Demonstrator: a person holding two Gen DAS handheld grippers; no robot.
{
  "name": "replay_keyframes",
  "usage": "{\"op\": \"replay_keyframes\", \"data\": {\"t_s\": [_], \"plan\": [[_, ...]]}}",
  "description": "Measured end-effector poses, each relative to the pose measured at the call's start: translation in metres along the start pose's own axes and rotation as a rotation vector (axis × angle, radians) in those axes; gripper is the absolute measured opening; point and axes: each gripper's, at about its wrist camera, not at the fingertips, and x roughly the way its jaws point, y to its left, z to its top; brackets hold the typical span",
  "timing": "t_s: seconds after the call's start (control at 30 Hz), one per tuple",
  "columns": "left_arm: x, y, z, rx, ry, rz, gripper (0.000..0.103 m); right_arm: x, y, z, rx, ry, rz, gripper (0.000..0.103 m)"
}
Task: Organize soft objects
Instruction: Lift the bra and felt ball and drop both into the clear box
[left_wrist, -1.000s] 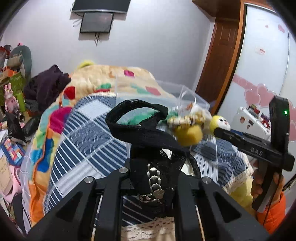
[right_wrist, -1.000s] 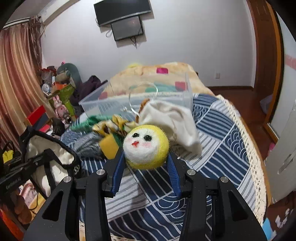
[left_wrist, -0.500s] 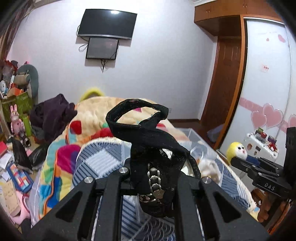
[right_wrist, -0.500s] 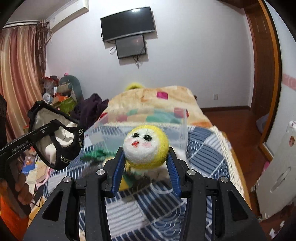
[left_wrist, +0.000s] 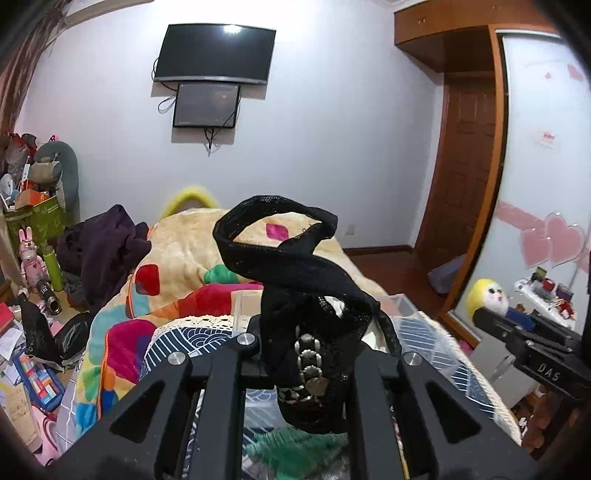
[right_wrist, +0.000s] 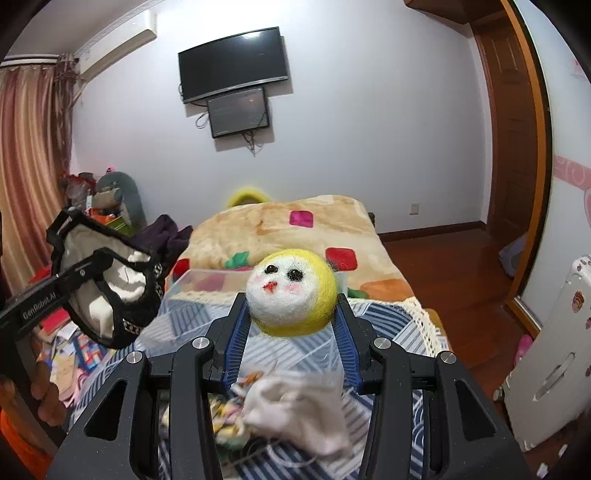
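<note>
My left gripper (left_wrist: 306, 354) is shut on a black mesh strap bag with metal studs (left_wrist: 310, 317), held up above the bed; it also shows in the right wrist view (right_wrist: 107, 288) at the left. My right gripper (right_wrist: 291, 314) is shut on a yellow and white felt doll head (right_wrist: 291, 291), raised above a clear plastic bin (right_wrist: 207, 280). The doll head also shows in the left wrist view (left_wrist: 485, 297) at the right. A white cloth (right_wrist: 295, 413) and striped yellow items lie on the bed below my right gripper.
A blue patterned quilt (right_wrist: 388, 339) covers the bed, with a colourful blanket (left_wrist: 184, 258) behind. A dark clothes pile (left_wrist: 103, 243) and floor clutter (left_wrist: 33, 325) lie left. A wardrobe door (left_wrist: 546, 221) stands right. A green soft item (left_wrist: 288, 446) lies below my left gripper.
Both grippers have risen well above the bed with their objects still held. The bin and the soft items have dropped lower in both views.
</note>
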Motion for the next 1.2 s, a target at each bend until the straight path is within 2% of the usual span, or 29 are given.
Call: {"op": "replay_keyframes", "data": {"t_s": [0.17, 0.33, 0.47, 0.6, 0.8, 0.87, 0.93, 1.03, 1.1, 1.2], "plan": [[0.042, 0.001, -0.005, 0.006, 0.074, 0.061, 0.010, 0.022, -0.006, 0.000, 0.002, 0.048, -0.019, 0.041], [0.079, 0.000, -0.017, 0.007, 0.184, 0.064, 0.010, 0.049, -0.009, -0.006, -0.005, 0.136, -0.020, 0.041], [0.095, -0.008, -0.026, 0.061, 0.234, 0.066, 0.010, 0.061, -0.007, -0.012, -0.041, 0.192, -0.028, 0.041], [0.108, -0.012, -0.034, 0.081, 0.311, 0.032, 0.010, 0.071, -0.005, -0.017, -0.057, 0.254, -0.019, 0.041], [0.105, -0.019, -0.039, 0.117, 0.332, 0.022, 0.013, 0.073, -0.004, -0.018, -0.063, 0.303, 0.009, 0.042], [0.104, -0.019, -0.039, 0.111, 0.340, 0.015, 0.025, 0.072, -0.003, -0.018, -0.066, 0.308, 0.018, 0.042], [0.103, -0.018, -0.038, 0.097, 0.352, 0.003, 0.032, 0.070, -0.001, -0.019, -0.072, 0.311, 0.025, 0.043], [0.098, -0.016, -0.038, 0.091, 0.351, 0.005, 0.039, 0.067, 0.002, -0.019, -0.081, 0.308, 0.029, 0.048], [0.093, -0.014, -0.037, 0.089, 0.344, 0.004, 0.045, 0.062, 0.003, -0.018, -0.088, 0.297, 0.031, 0.059], [0.082, -0.013, -0.034, 0.091, 0.325, 0.001, 0.050, 0.055, 0.007, -0.015, -0.103, 0.264, 0.019, 0.064]]}}
